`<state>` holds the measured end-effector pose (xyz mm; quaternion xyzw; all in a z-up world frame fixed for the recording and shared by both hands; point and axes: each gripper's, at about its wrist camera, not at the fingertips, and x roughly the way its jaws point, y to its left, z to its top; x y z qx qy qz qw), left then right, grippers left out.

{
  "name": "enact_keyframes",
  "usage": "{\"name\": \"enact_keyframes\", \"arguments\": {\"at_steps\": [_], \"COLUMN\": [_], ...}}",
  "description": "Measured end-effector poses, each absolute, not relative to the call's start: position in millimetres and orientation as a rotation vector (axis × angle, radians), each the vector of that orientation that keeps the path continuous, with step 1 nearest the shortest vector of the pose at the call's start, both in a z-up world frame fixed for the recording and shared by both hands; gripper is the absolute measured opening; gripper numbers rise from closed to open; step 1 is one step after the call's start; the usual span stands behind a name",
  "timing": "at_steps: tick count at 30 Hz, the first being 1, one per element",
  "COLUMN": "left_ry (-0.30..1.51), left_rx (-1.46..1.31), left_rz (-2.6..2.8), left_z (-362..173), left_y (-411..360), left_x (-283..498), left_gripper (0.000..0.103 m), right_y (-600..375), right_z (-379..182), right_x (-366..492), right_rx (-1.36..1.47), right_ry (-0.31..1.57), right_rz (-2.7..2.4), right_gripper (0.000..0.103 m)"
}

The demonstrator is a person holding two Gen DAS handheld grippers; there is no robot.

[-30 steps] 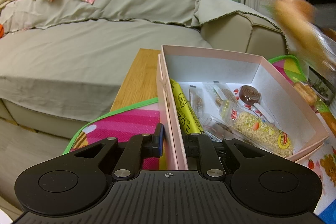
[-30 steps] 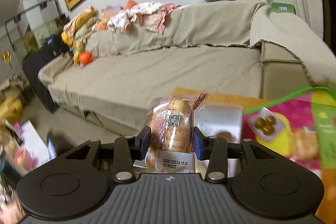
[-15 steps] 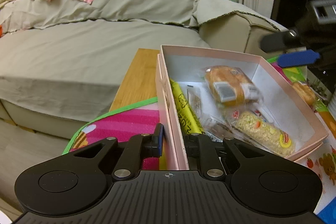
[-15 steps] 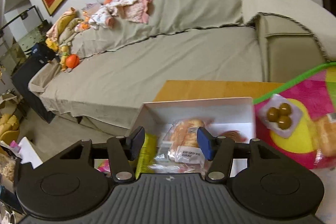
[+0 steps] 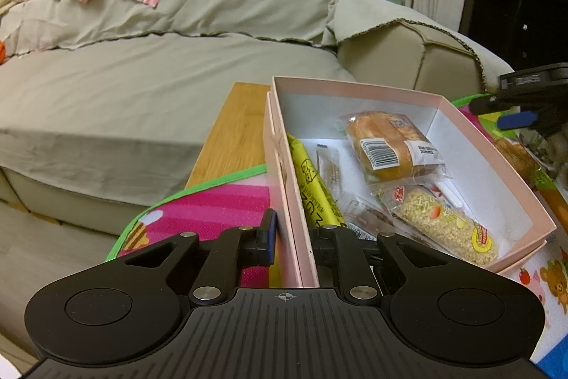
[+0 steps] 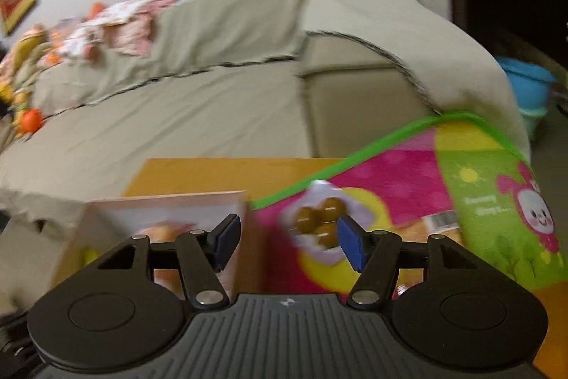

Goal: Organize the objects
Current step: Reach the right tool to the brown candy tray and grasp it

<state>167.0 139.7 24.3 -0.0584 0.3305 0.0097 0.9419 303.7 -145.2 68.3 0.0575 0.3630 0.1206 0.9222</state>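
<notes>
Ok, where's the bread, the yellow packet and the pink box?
wrapped bread [image 5: 385,144], left wrist view, on its barcode label.
yellow packet [image 5: 312,187], left wrist view, on its printed middle.
pink box [image 5: 497,166], left wrist view, on its right inner wall.

My grippers were black: ribbed bodies, round discs, silver screws, and blue pads on the fingers.
</notes>
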Motion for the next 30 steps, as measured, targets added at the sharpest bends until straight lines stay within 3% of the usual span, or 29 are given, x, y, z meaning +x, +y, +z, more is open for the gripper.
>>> {"name": "enact_keyframes", "arguments": {"at_steps": [6,12,14,17,30], "left_ry": [0.674,0.674,0.673,0.672,0.669], "left_rx": [-0.117,-0.119,-0.118,-0.119,-0.122], "left_rz": [0.019,0.018,0.017,0.017,0.016], "left_z": [24.4,24.5,24.3,24.1,23.4], "left_y": [140.0,140.2,139.9,140.3,141.1], "left_x": [165.8,165.9,165.5,165.4,164.7], "left_gripper": [0.015,0.016,0.016,0.016,0.016], "right_y": [-166.9,-154.6,-145.8,-142.4,-177.0], "right_z": [32.4,12.3,11.4,12.4,24.9], "right_x": [360.8,391.1,389.4,374.7,212.1], "right_rx": [0.285,0.221,0.133,0.031,-0.149], "right_ry": [0.831,0.853,0.858,0.872,0.919], "right_rz": [0.176,0.140,0.164,0.214,0.423], "right_gripper": [0.058,0.058,0.048,0.032,0.032]}}
